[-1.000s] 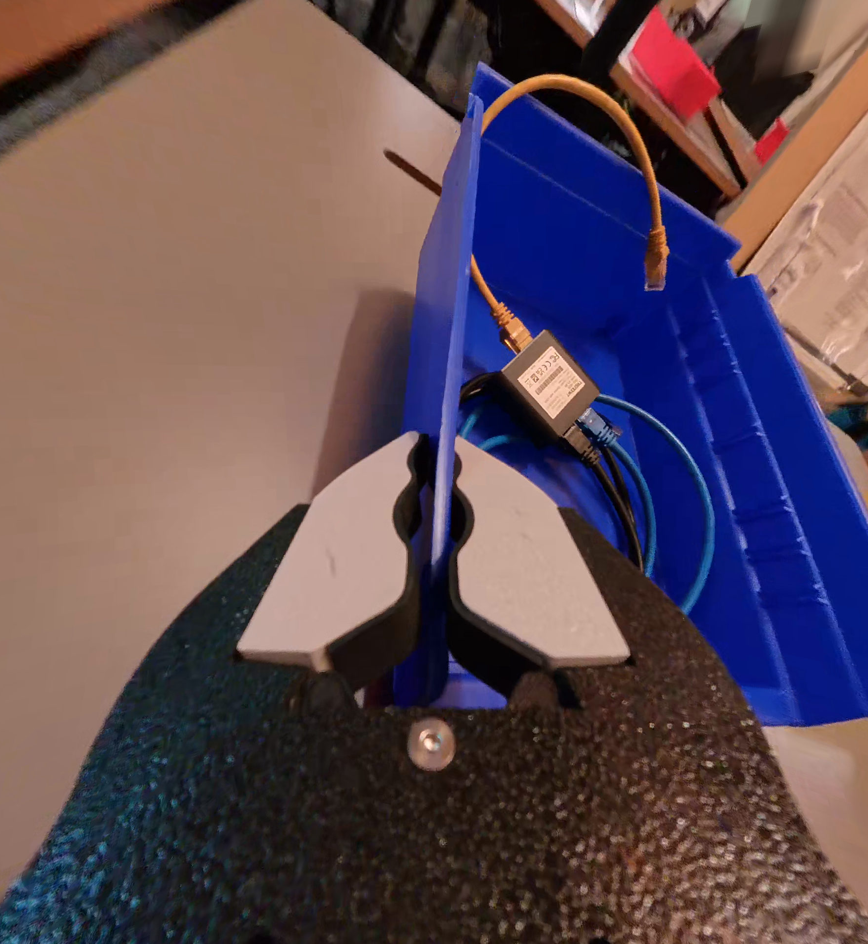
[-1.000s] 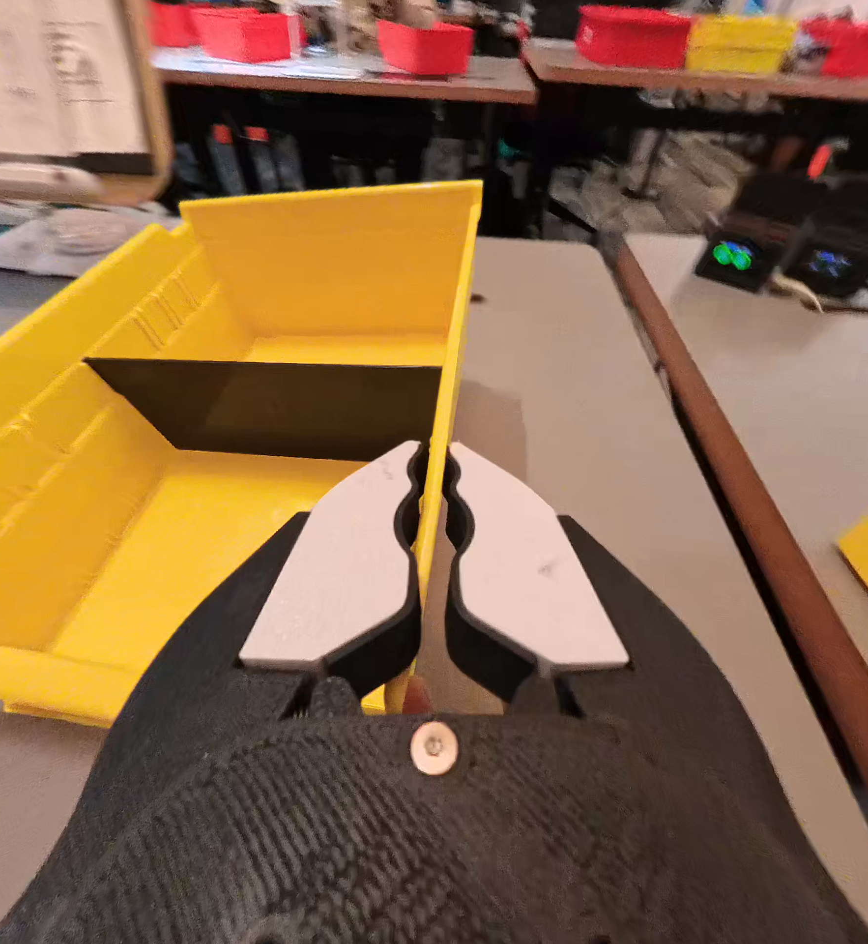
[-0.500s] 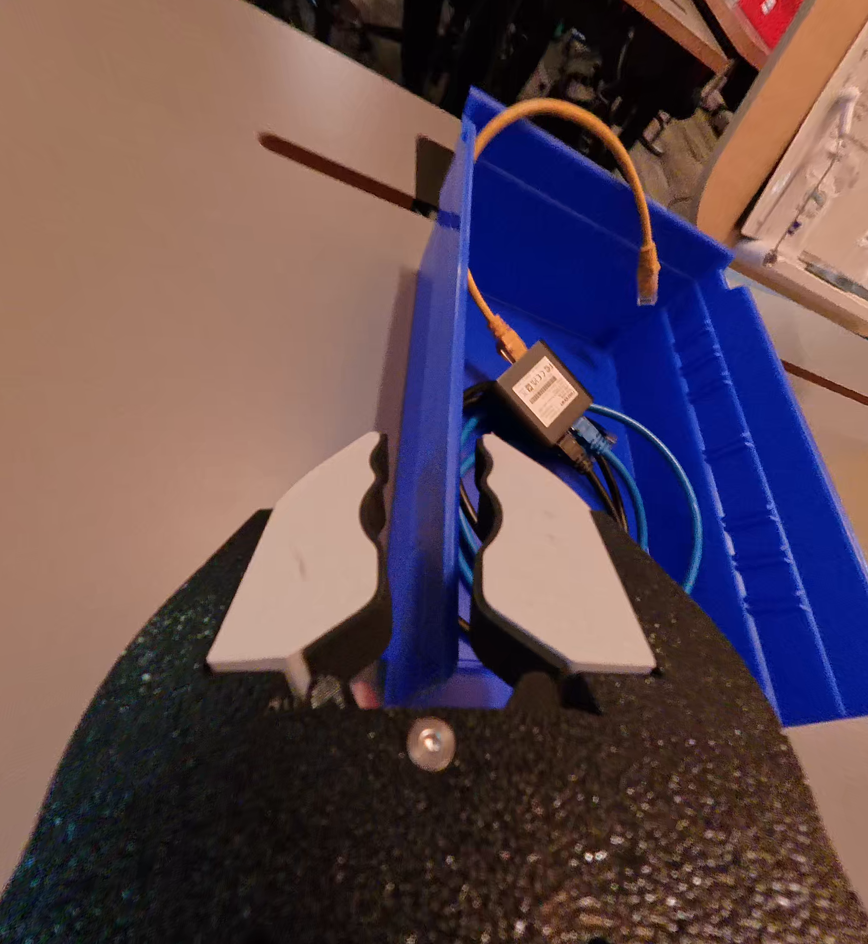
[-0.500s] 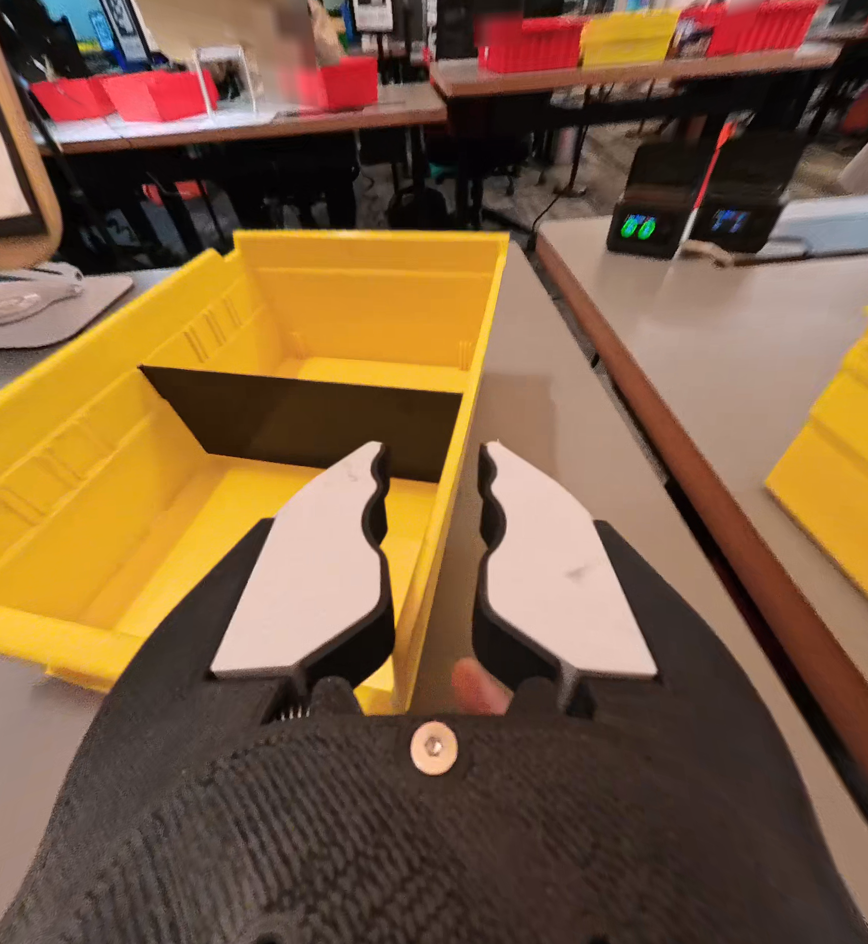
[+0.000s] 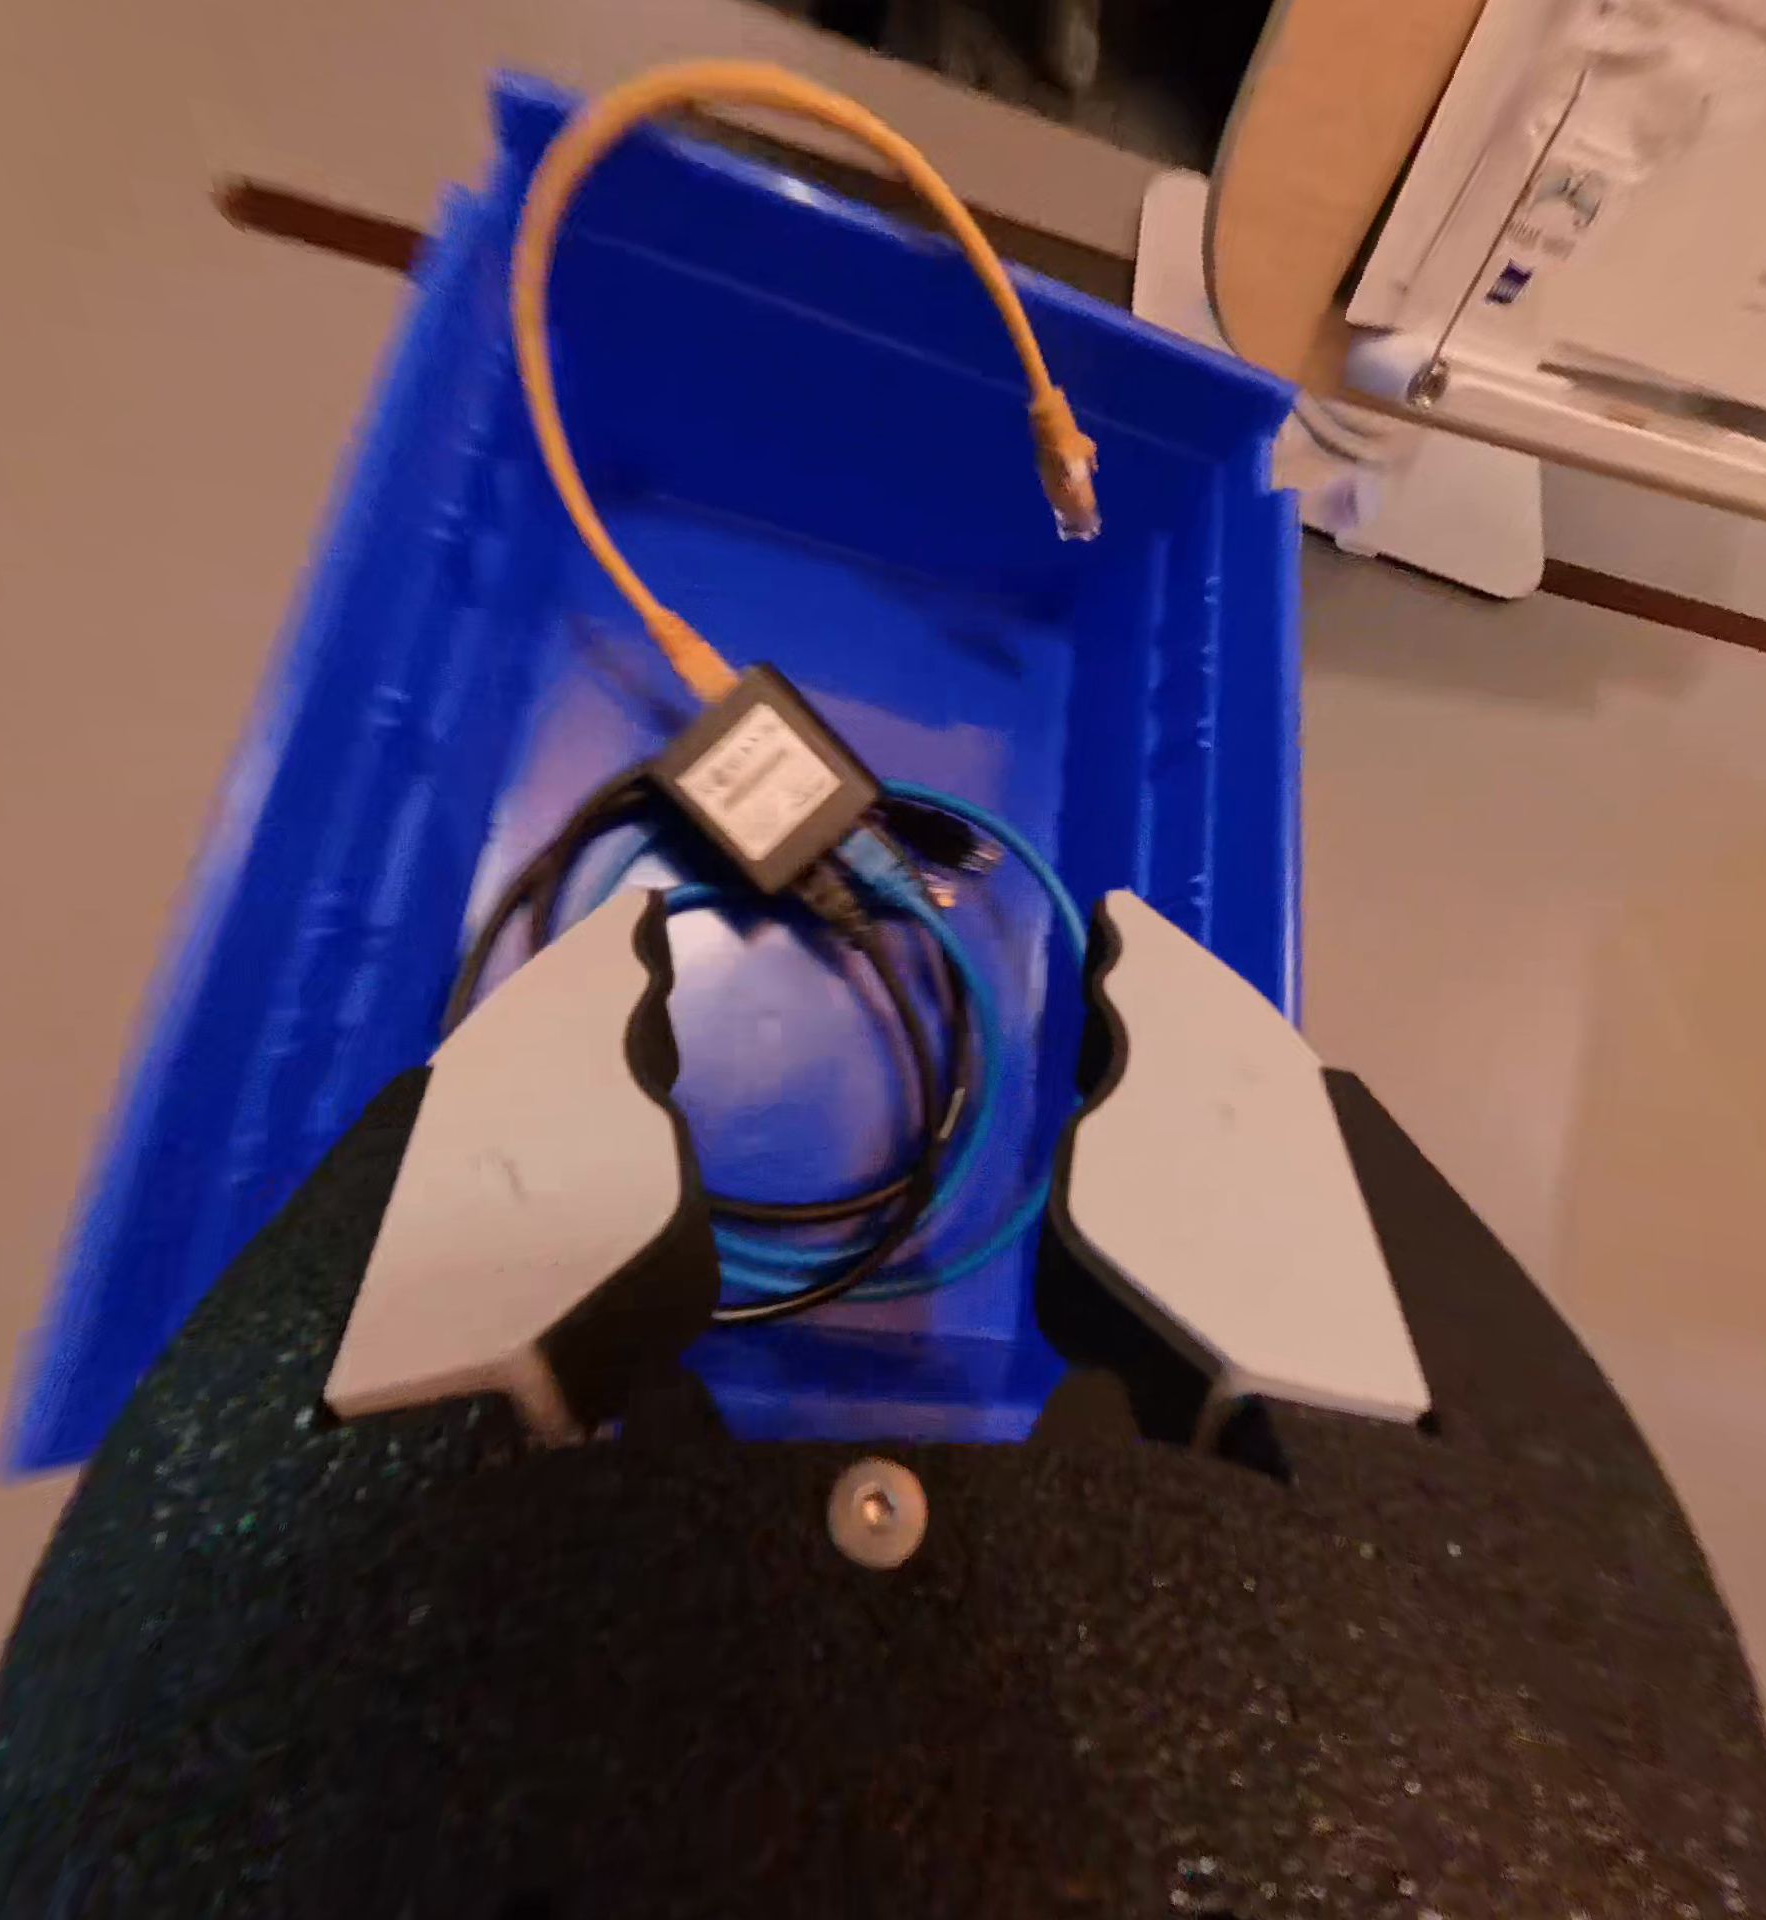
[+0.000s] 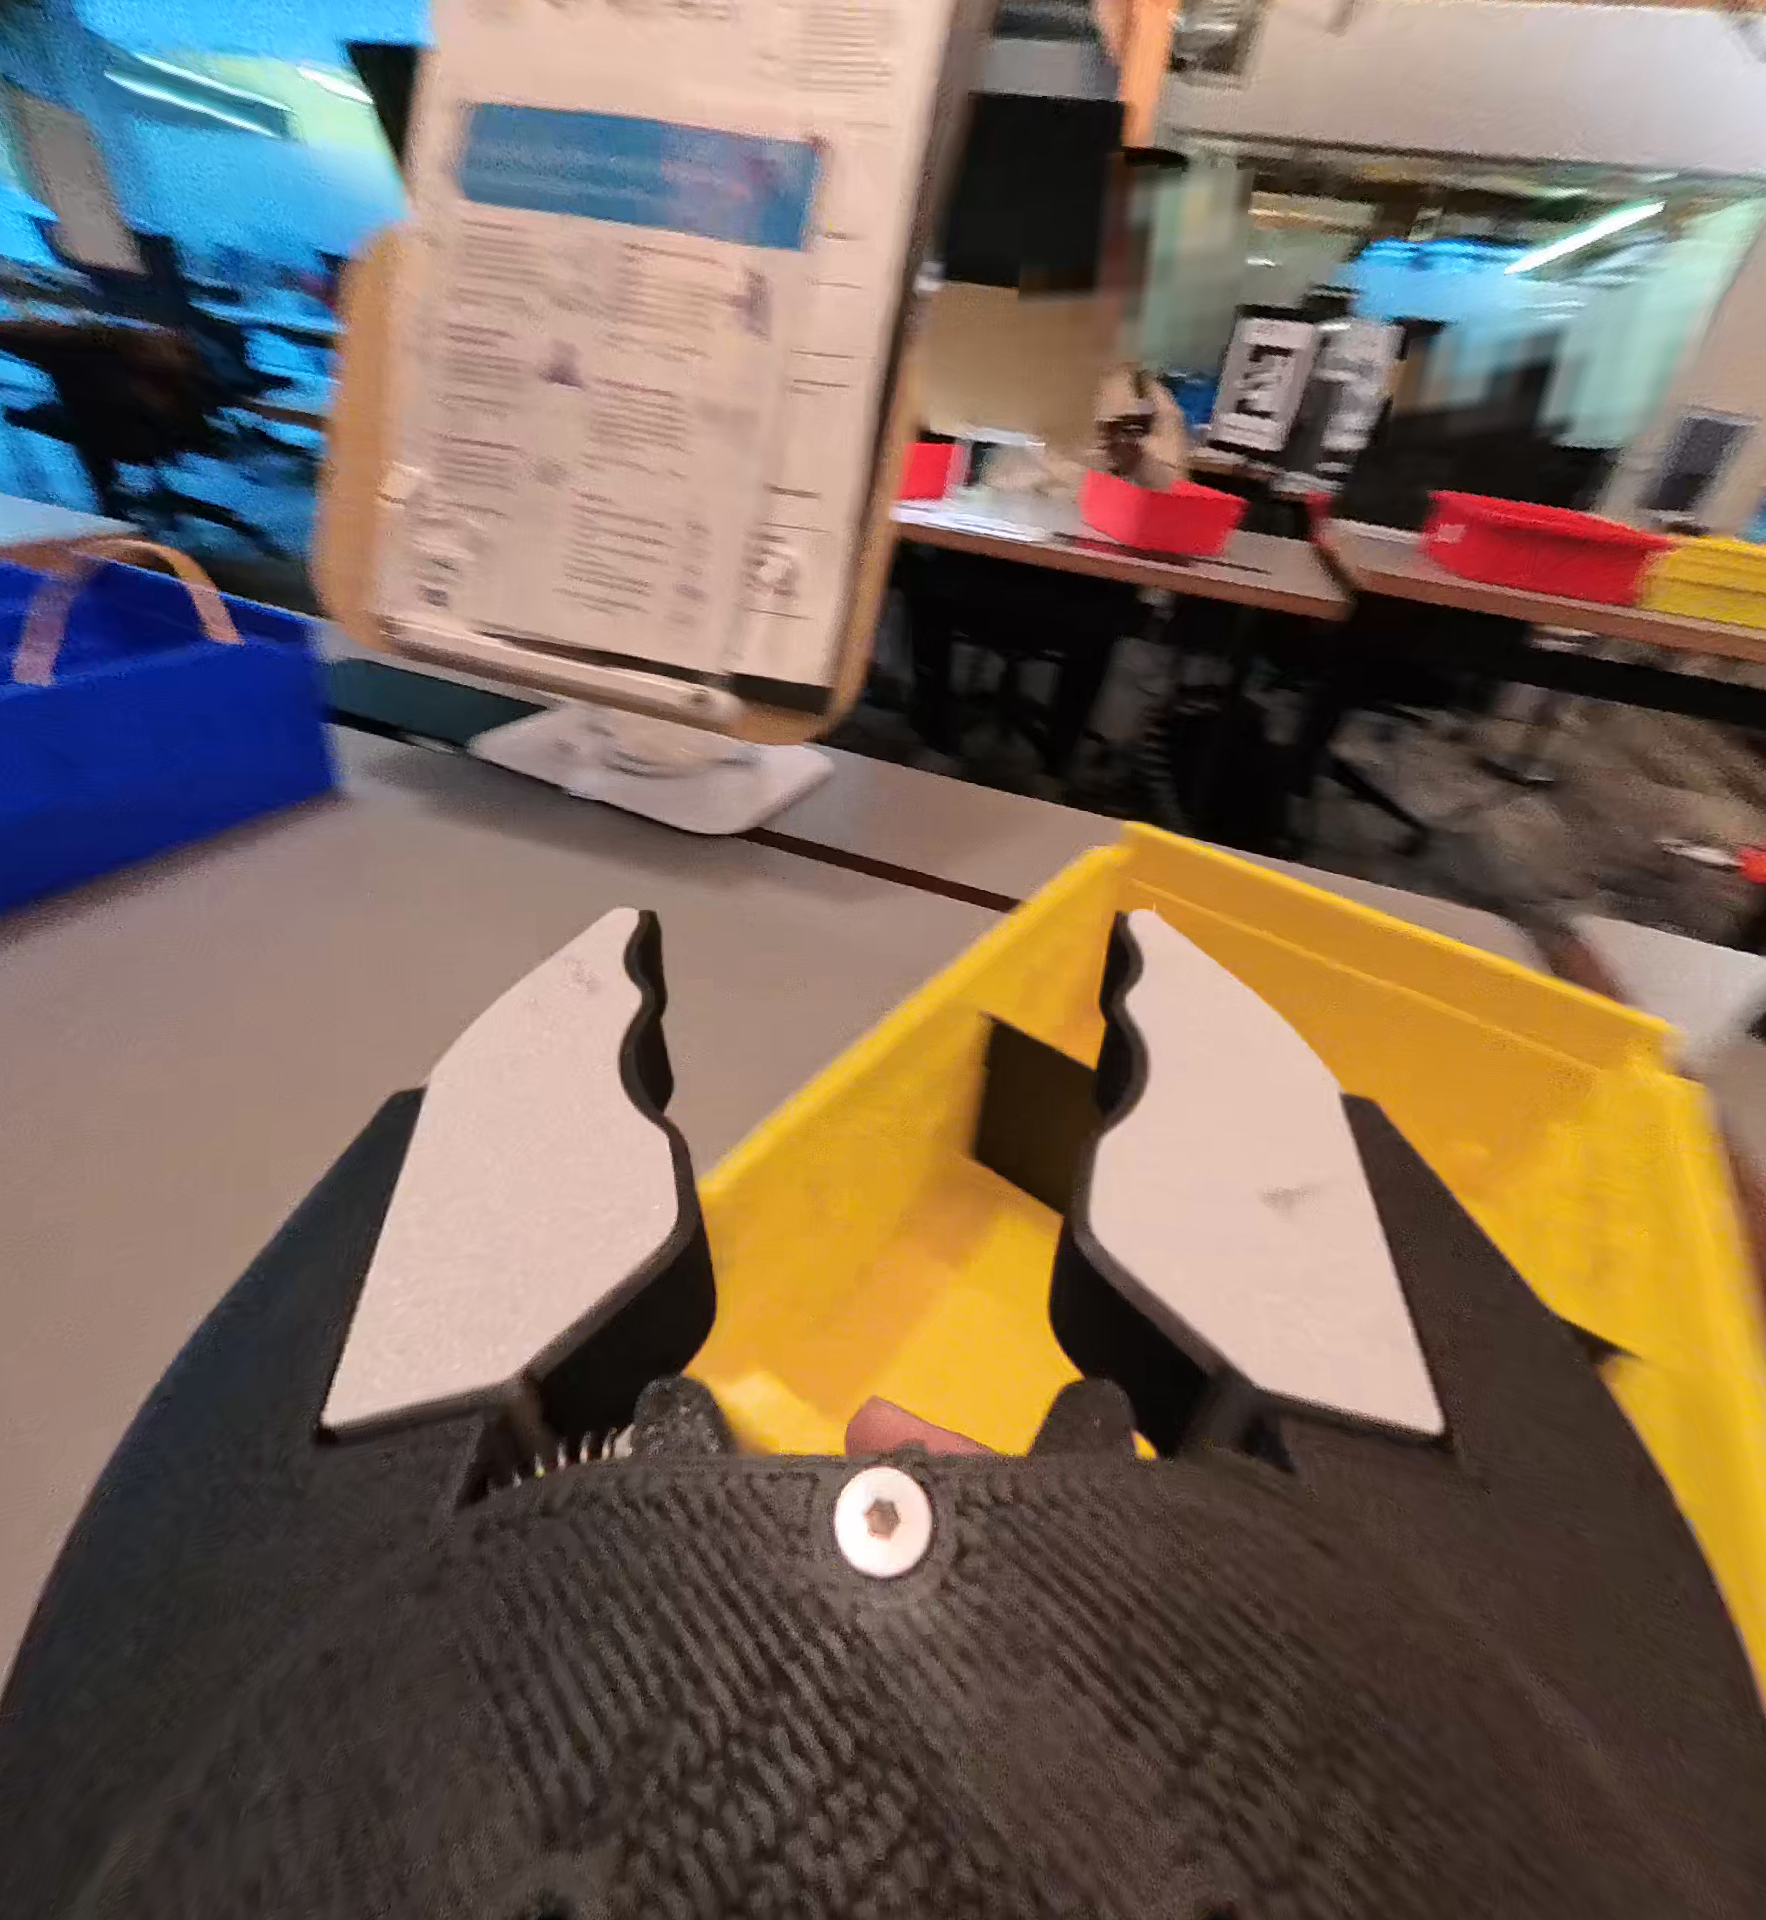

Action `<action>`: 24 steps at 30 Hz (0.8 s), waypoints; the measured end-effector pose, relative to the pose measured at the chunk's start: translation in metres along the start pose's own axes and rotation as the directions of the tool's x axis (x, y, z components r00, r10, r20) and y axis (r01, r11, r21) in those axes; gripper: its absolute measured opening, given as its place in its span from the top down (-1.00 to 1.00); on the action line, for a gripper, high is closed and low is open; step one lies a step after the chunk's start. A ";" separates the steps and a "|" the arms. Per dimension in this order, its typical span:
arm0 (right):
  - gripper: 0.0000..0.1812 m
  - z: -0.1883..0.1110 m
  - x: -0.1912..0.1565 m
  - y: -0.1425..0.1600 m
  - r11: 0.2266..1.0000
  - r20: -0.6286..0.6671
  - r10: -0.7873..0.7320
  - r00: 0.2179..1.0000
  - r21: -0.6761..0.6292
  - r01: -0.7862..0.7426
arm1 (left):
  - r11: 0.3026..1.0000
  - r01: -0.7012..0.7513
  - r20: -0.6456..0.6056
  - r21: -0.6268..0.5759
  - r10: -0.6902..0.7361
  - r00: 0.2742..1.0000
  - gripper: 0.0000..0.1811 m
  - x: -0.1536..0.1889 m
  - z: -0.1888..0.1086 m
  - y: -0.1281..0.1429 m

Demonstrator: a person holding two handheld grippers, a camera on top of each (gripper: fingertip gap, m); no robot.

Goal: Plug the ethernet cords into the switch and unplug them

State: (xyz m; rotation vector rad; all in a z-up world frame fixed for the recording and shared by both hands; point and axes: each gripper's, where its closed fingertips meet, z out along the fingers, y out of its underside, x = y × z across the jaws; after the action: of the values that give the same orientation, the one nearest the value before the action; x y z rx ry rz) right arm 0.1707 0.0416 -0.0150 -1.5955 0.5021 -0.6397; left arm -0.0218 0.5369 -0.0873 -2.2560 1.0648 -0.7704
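Observation:
In the left wrist view a small dark grey switch lies in a blue bin. An orange ethernet cord is plugged into its far side and arches up, with its free plug hanging in the air. Blue and black cords are plugged into its near side and lie coiled on the bin floor. My left gripper is open and empty above the coils, just short of the switch. My right gripper is open and empty over the near end of a yellow bin.
The yellow bin has a black divider inside. A document stand on a white base stands at the table's far edge, between the bins; it also shows in the left wrist view. The blue bin sits left in the right wrist view. Tables with red bins stand behind. The tips of one gripper are about 55 centimeters away from the tips of the other.
Both grippers let go of the bin walls and opened wide. The left one swung over the inside of the blue bin; the right one turned left and lifted, facing the document stand.

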 end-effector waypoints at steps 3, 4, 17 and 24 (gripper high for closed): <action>0.11 0.013 -0.046 0.007 0.999 0.153 0.023 0.988 -0.031 -0.018 | 0.986 0.129 -0.002 -0.105 -0.130 0.992 0.16 0.008 0.044 0.009; 0.11 0.015 -0.056 0.009 0.999 0.180 0.004 0.984 -0.040 0.003 | 0.974 0.189 0.029 -0.122 -0.187 0.982 0.16 0.004 0.057 0.010; 0.18 0.024 -0.066 0.028 0.997 0.241 0.055 0.969 -0.072 -0.039 | 0.896 0.423 0.331 -0.134 -0.362 0.871 0.04 -0.038 0.100 0.021; 0.20 0.027 -0.065 0.038 0.993 0.247 0.080 0.966 -0.099 -0.057 | 0.892 0.430 0.336 -0.137 -0.366 0.868 0.13 -0.041 0.110 0.026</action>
State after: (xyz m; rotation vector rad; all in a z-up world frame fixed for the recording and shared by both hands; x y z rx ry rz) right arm 0.1417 0.1000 -0.0619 -1.7090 0.4005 -0.3598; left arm 0.0176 0.5790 -0.1926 -2.7151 0.5555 -0.4548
